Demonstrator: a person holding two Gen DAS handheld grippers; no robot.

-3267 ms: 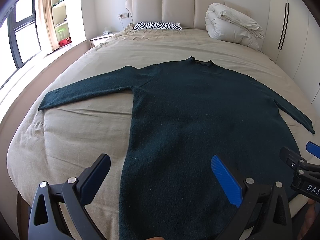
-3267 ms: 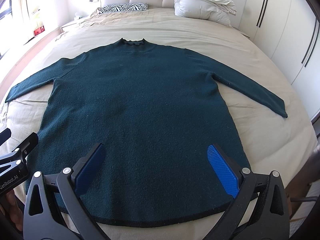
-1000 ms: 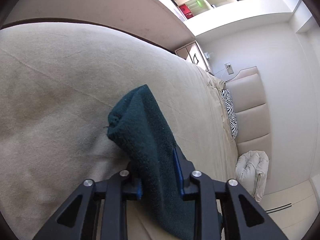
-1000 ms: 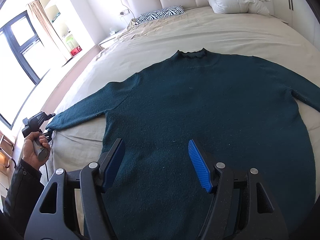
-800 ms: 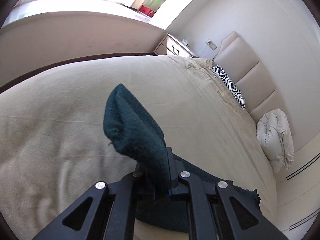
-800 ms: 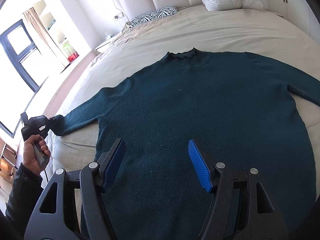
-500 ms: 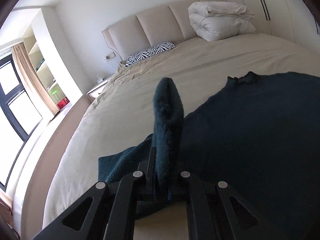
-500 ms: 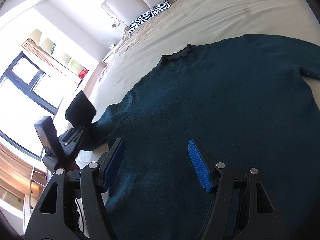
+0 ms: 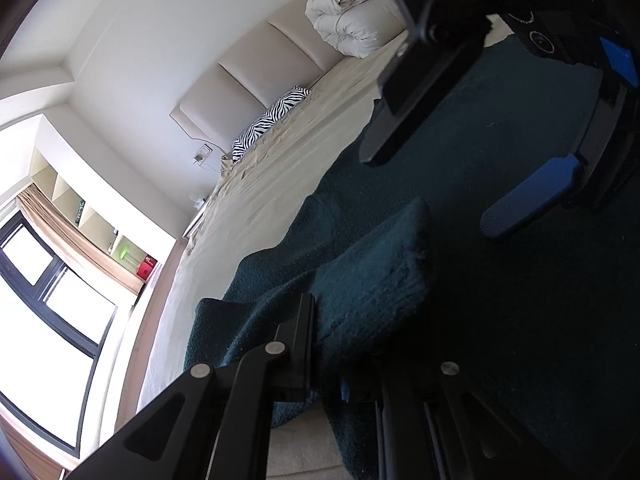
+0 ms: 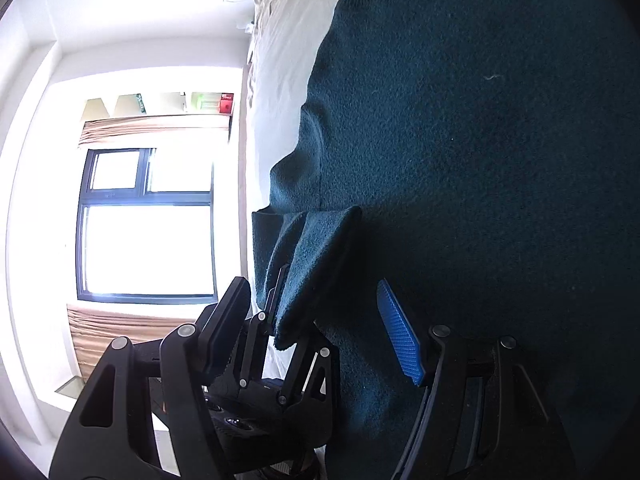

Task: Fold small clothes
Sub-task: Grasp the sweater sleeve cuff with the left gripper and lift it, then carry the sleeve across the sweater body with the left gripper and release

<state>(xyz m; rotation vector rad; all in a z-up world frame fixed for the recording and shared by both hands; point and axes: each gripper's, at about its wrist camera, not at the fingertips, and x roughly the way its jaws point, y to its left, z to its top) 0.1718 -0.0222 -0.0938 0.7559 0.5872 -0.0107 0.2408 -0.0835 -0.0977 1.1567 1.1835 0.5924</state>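
So we've got the dark teal sweater [image 10: 500, 120] spread flat on the beige bed [image 9: 272, 184]. Our left gripper [image 9: 340, 340] is pinching its sleeve cuff [image 9: 372, 276] over the body; our right gripper [image 10: 316, 320] hangs wide open, holding nothing. No readable writing anywhere.

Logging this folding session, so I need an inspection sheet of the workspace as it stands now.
Surface: beige bed sheet, wrinkled.
Job's things: dark green sweater spread on the bed; its sleeve cuff is lifted over the body.
Clutter: zebra pillow; folded white duvet by the headboard.
Grippers: left hand-held gripper shut on the sleeve cuff; right hand-held gripper open above the sweater.
Cables: a cord at the wall socket.
Surroundings: window, curtain, shelves.
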